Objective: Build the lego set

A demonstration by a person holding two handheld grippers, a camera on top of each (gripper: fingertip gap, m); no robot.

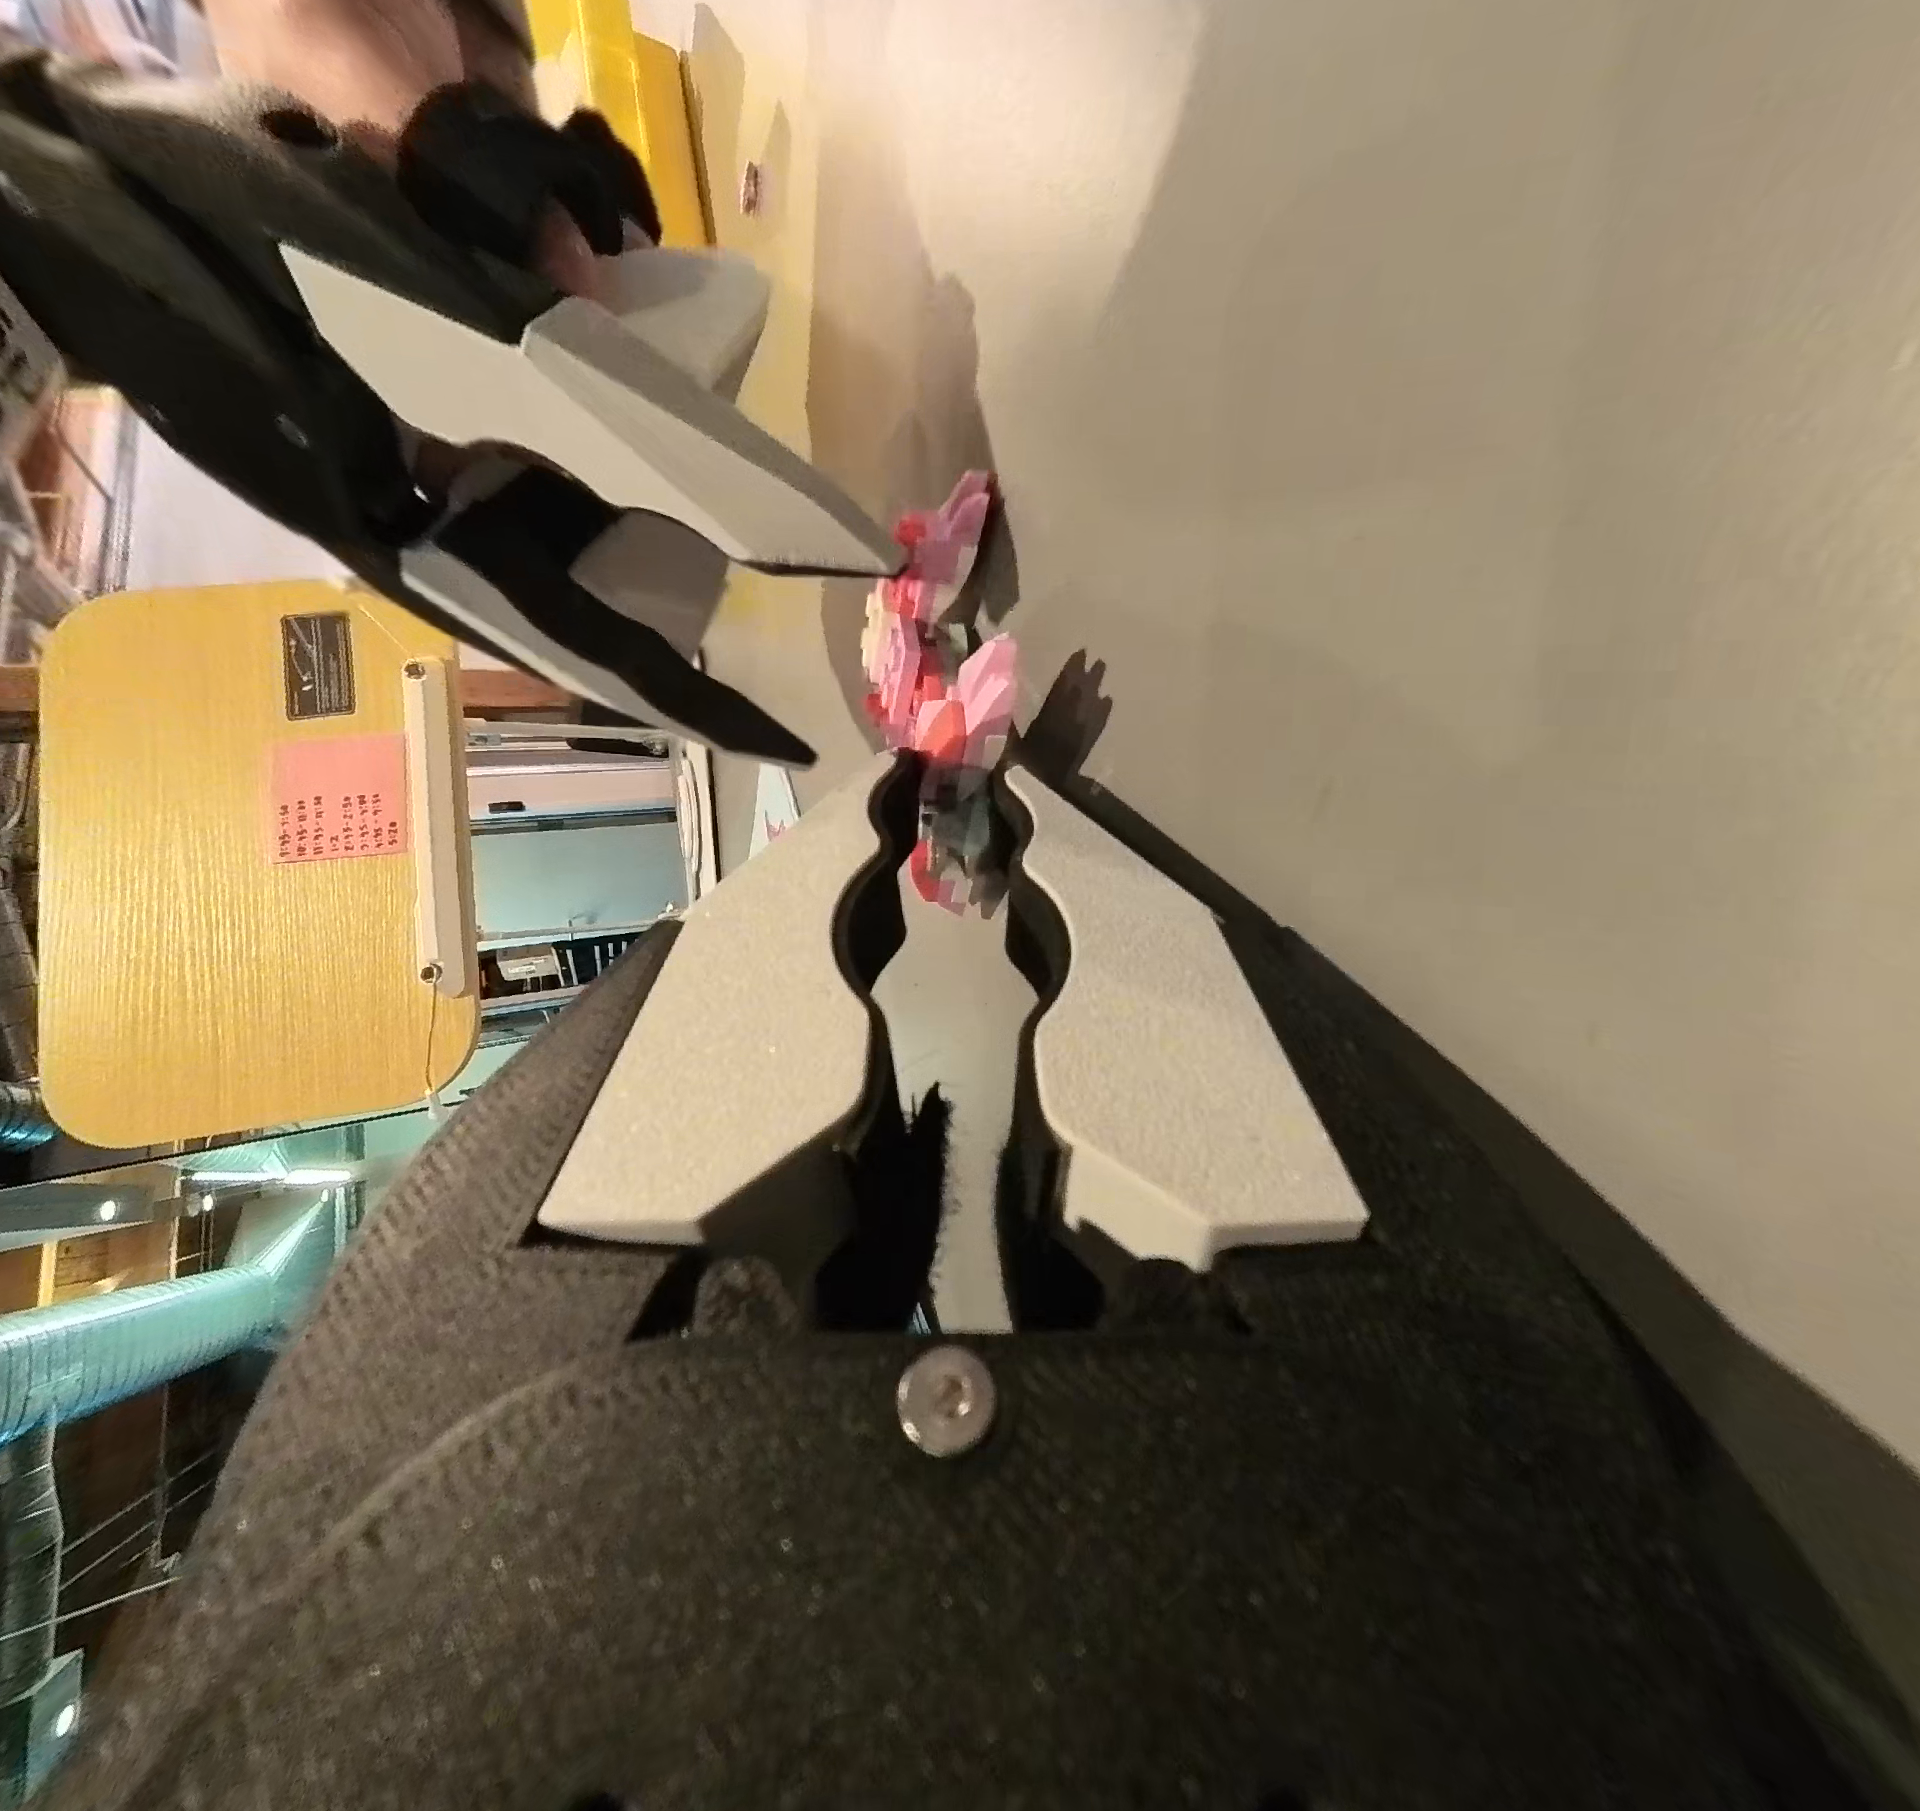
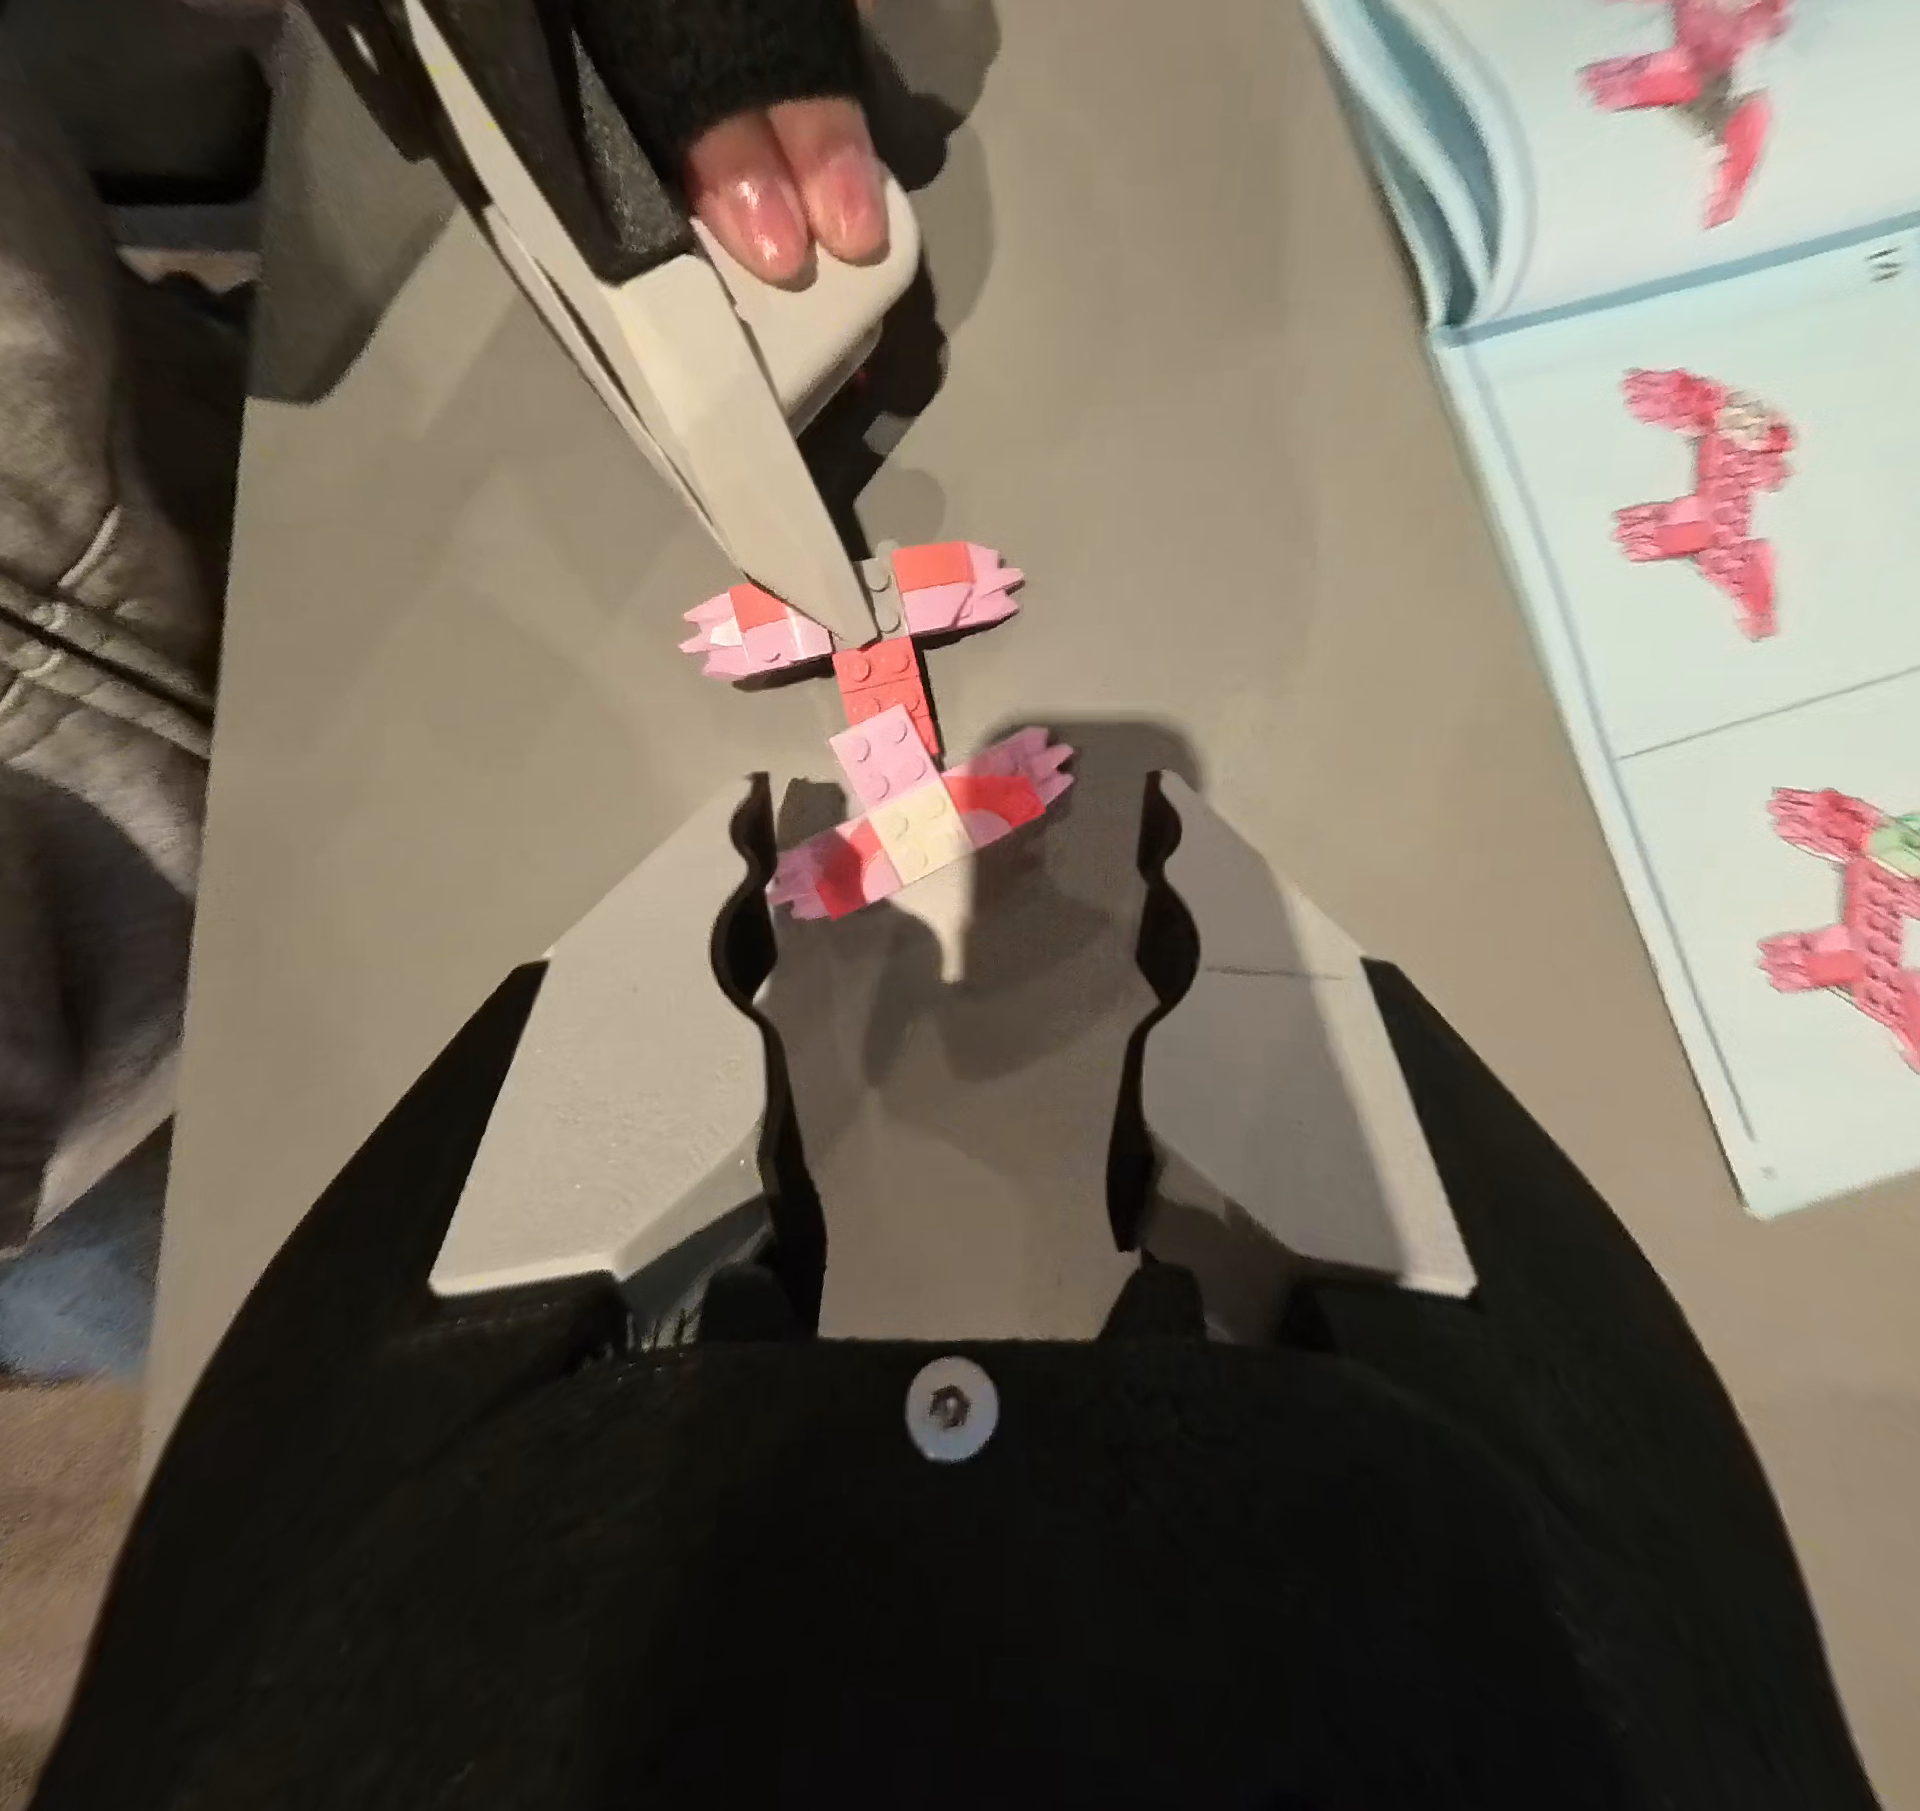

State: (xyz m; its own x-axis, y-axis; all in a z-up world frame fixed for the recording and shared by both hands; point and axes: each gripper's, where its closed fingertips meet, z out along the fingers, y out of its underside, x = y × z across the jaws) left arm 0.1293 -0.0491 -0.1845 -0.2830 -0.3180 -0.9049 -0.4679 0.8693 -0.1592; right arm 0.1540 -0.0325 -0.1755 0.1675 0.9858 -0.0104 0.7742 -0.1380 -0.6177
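The lego model (image 2: 883, 691) is a red and pink spine with two pink, red and cream winged cross-pieces. My left gripper (image 1: 951, 795) is shut on the model's (image 1: 951, 722) grey and red end. In the right wrist view it (image 2: 868, 623) comes in from the top and pinches the far cross-piece at its grey middle. My right gripper (image 2: 956, 795) is open, with the near cross-piece between its fingertips, untouched as far as I can see. In the left wrist view the right gripper (image 1: 847, 660) straddles the model from the upper left.
The grey table (image 2: 468, 618) carries an open light-blue instruction booklet (image 2: 1662, 618) at the right. A person's grey sleeve (image 2: 83, 566) is at the table's left edge. A yellow box (image 1: 623, 99) stands farther along the table; a wooden panel (image 1: 249, 857) is beyond it. One gripper's finger ends stand about 4 centimetres off the other's.
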